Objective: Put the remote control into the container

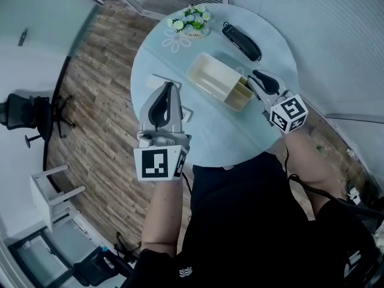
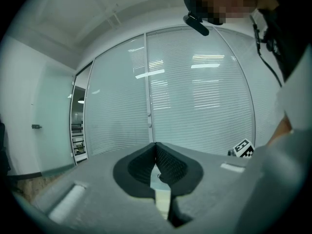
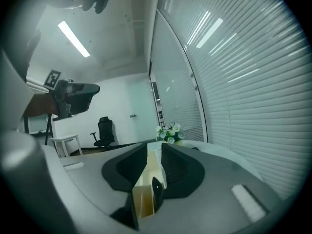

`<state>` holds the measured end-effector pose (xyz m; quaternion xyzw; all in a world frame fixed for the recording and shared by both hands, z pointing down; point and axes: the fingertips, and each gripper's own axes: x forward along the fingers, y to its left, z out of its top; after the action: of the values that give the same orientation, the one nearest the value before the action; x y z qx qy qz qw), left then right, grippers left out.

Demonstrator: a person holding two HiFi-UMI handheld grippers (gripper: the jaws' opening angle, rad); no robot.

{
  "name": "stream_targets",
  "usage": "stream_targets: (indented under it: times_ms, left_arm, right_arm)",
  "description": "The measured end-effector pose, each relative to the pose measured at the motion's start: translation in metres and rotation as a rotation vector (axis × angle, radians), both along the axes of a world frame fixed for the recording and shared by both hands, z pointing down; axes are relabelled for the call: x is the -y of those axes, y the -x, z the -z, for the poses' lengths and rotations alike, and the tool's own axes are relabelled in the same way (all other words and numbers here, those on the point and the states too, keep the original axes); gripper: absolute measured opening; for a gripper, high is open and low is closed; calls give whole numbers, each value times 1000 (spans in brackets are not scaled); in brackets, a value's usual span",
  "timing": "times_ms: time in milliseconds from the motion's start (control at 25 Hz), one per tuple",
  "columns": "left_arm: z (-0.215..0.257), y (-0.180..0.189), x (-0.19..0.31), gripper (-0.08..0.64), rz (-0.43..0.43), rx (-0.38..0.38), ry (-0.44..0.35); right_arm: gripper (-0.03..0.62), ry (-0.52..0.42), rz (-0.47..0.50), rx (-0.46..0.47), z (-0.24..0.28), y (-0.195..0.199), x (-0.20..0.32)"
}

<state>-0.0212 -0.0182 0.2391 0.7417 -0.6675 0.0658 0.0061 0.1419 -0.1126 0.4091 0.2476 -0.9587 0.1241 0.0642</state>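
Looking down from the head view, we see a round glass table [image 1: 157, 59] with a cream container [image 1: 211, 75] lying near its middle. The remote control [image 1: 241, 41] lies flat on the table beyond the container, outside it and well apart from it. A bunch of flowers [image 1: 191, 21] stands past the container's far end. The left gripper [image 1: 170, 87] hangs to the left of the container, clear of it. The right gripper [image 1: 251, 81] has its tips at the container's near end.

In the left gripper view, the left gripper [image 2: 156, 147] has its jaws pressed together with nothing between them. Ahead of them we see only window blinds [image 2: 204, 96].

In the right gripper view, the right gripper [image 3: 155, 154] has its jaws a narrow way apart. The container [image 3: 144, 195] shows in the gap below the pads, with its divided near end closest and the rest running away from us. The flowers [image 3: 168, 133] sit beyond the container's far end, and an office chair [image 3: 103, 130] stands off to the left of it, further back.
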Motion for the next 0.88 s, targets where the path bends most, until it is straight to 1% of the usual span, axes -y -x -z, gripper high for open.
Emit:
stream_targets:
  times_ms: [160, 240, 400, 480, 640, 760, 880]
  left_arm:
    - [35, -6, 0, 2, -30, 0, -39]
    - [51, -12, 4, 2, -58, 15, -54]
    - [64, -24, 8, 0, -103, 46, -54]
    - [69, -27, 8, 0, -106, 57, -46]
    - [74, -21, 8, 0, -119, 61, -64]
    - [71, -15, 10, 2, -123, 57, -77]
    - [69, -8, 9, 2, -141, 69, -79]
  right_arm:
    - [92, -46, 1, 14, 48, 4, -3]
    - [89, -73, 9, 9, 69, 8, -6]
    - [87, -111, 1, 23, 97, 8, -11]
    - [84, -112, -15, 35, 105, 4, -13]
    - [84, -109, -59, 65, 116, -4, -11]
    - [84, -113, -79, 74, 115, -7, -9]
    - [80, -107, -107, 73, 112, -9, -11]
